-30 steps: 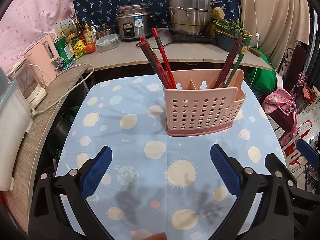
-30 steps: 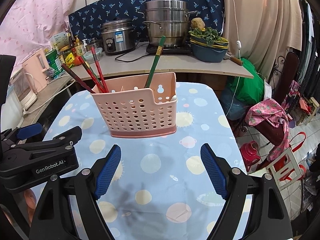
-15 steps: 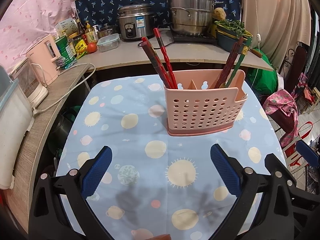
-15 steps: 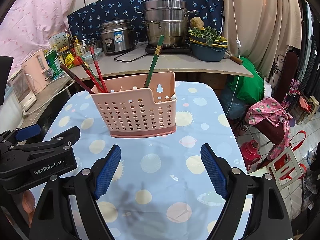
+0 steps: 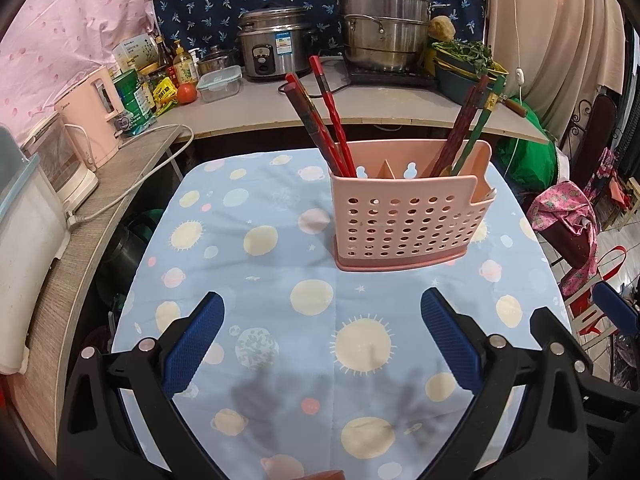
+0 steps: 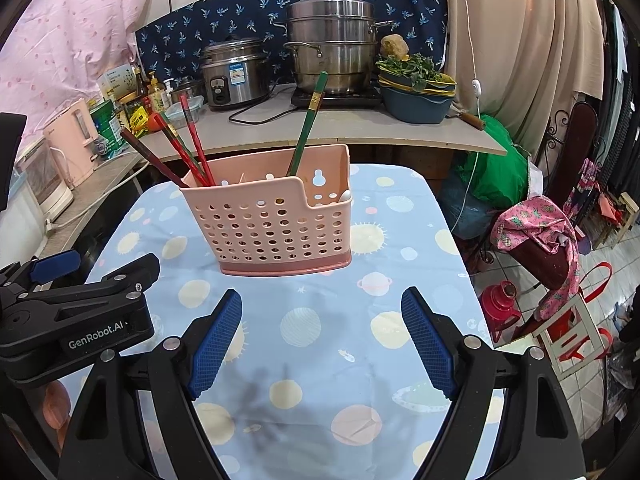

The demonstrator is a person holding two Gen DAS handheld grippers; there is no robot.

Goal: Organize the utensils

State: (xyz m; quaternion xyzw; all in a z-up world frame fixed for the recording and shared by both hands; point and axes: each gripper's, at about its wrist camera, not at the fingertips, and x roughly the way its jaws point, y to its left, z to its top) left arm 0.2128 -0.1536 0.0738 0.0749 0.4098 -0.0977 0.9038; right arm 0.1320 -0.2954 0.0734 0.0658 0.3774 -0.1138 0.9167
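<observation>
The caddy (image 5: pixel 408 216) stands upright on the tablecloth (image 5: pixel 248 264), toward the far side of the table. Red chopsticks (image 5: pixel 332 128) lean out of its left compartment and a brown and a green stick (image 5: pixel 476 128) out of the right one — sorted by kind, it seems, with the middle slot bare as far as can be seen. A small white object (image 6: pixel 345 197), perhaps a spoon, peeps from the low side pocket in the right view. No loose utensil shows on the cloth, so the sorting looks near its end.

The left gripper (image 5: pixel 322 344) hovers low over the near cloth, aimed at the caddy, jaws spread wide and holding nothing. The right gripper (image 6: pixel 322 340) sits just beside it, level, pointed the same way — equally wide apart and empty, well short of the caddy.
</observation>
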